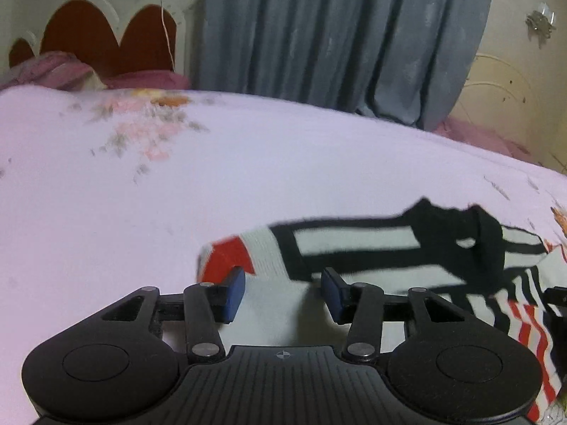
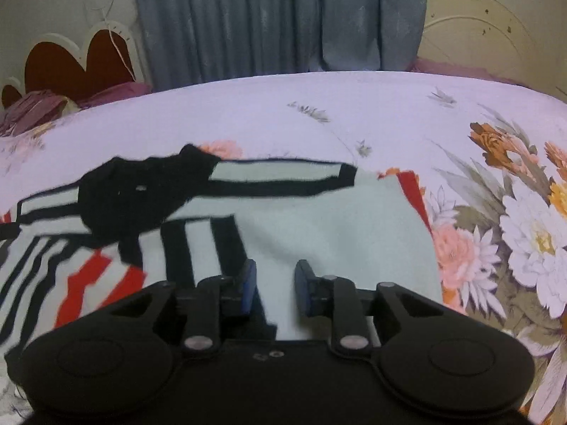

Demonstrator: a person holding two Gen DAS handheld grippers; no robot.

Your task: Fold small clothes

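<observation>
We see both views from wrist cameras looking forward and downward along their fingers, close over the bedsheet [image 1: 177, 212]. In the left wrist view the striped garment [image 1: 354, 248] lies from 6 toward 3 o'clock; in the right wrist view it spreads from 6 toward 9. Both share it, the curtain [image 1: 336, 35] at 12 and the headboard [image 2: 71, 63] at 10

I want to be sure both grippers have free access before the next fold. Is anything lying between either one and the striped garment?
Nothing visible is in the way. The left gripper and the right gripper are both right over the striped garment, jaws apart with its white fabric showing between them. Only the floral bedsheet lies around it.
</observation>
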